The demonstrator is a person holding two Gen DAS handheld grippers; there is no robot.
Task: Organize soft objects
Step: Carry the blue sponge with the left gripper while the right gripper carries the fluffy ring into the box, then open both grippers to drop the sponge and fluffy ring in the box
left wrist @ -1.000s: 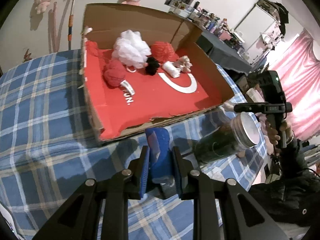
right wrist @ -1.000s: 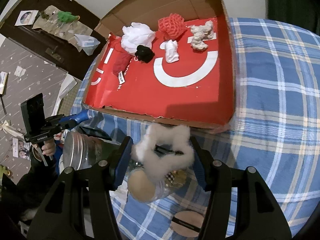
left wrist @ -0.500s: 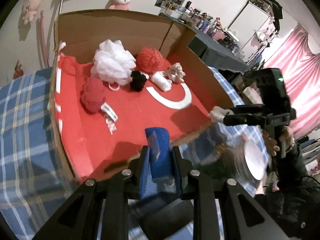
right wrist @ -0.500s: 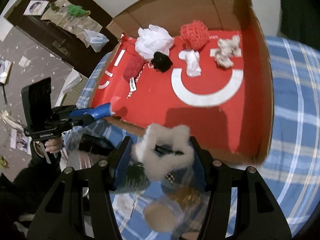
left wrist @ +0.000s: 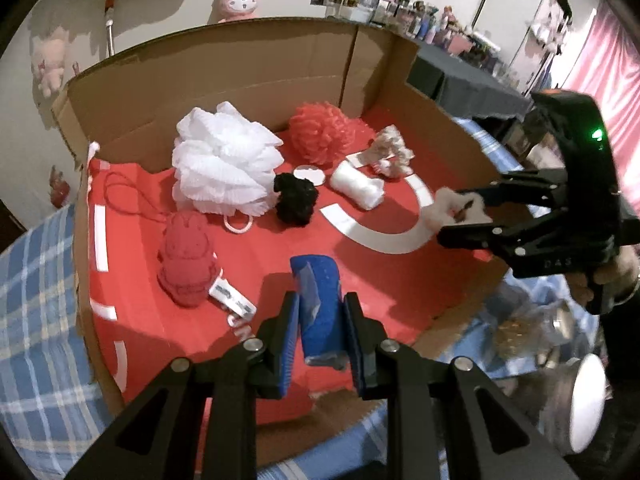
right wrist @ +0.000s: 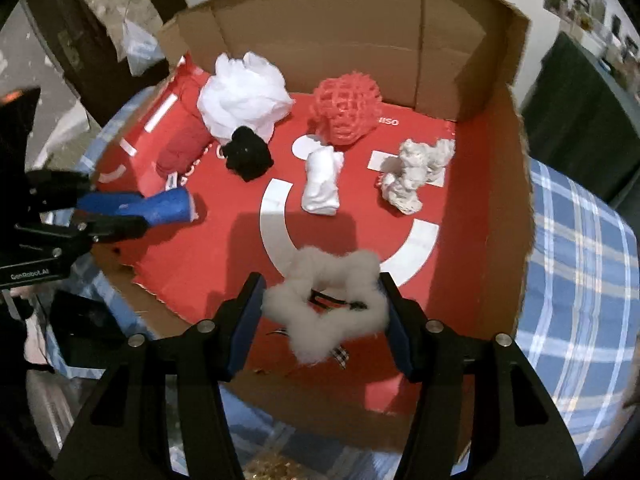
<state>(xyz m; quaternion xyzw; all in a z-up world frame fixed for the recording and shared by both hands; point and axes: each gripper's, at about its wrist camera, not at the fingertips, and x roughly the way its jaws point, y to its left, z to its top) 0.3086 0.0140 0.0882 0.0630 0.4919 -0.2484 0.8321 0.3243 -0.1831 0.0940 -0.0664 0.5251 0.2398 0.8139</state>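
My left gripper (left wrist: pixel 318 320) is shut on a blue foam piece (left wrist: pixel 320 300) above the front of the open cardboard box (left wrist: pixel 248 76) with a red floor. My right gripper (right wrist: pixel 320 312) is shut on a white fluffy star-shaped ring (right wrist: pixel 328 300), held over the box's near edge; the left wrist view shows this ring (left wrist: pixel 444 210) at the box's right side. Inside lie a white mesh puff (left wrist: pixel 224 168), a red mesh puff (left wrist: pixel 320 132), a black pompom (left wrist: pixel 296 196), a red plush (left wrist: pixel 188 260), a white roll (left wrist: pixel 358 188) and a cream scrunchie (left wrist: pixel 390 152).
The box stands on a blue plaid cloth (right wrist: pixel 580 272). A clear jar with a metal lid (left wrist: pixel 576 400) lies on the cloth near the box's front corner, by a dark flat object (right wrist: pixel 84 332). A hand (left wrist: pixel 616 272) holds the right gripper's handle. Cluttered shelves stand behind.
Both grippers have moved from above the plaid cloth and jars to over the box floor, still holding the blue foam and the fluffy ring. The box fills more of both views.
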